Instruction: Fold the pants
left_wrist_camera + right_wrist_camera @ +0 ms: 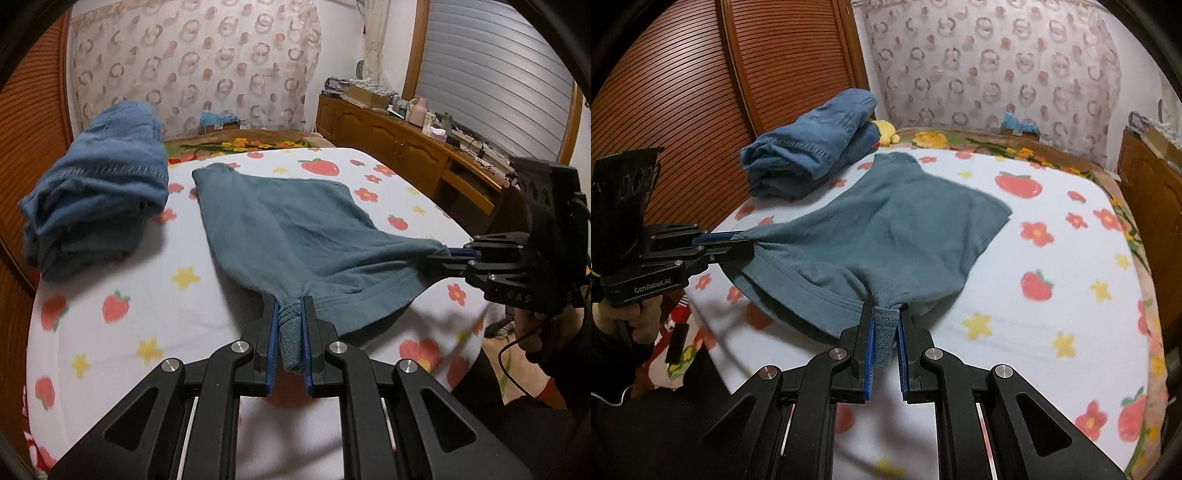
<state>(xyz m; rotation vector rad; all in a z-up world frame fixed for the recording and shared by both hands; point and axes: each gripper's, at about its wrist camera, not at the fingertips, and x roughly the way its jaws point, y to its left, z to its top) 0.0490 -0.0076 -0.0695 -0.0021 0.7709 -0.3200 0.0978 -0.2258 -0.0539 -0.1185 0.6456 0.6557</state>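
Teal-grey pants (295, 229) lie on the strawberry-print bed (155, 302), near edge lifted and stretched between both grippers. My left gripper (290, 306) is shut on a bunched ribbed cuff of the pants. My right gripper (886, 314) is shut on the other ribbed cuff of the pants (886, 229). Each gripper shows in the other view: the right one (448, 258) at the right, the left one (738, 242) at the left. The far end of the pants rests flat on the bed (1052, 332).
A stack of folded blue pants (99, 184) sits at the bed's far left, also in the right wrist view (812, 147). A wooden slatted door (701, 92) stands behind it. A wooden sideboard (406, 147) with clutter runs along the right.
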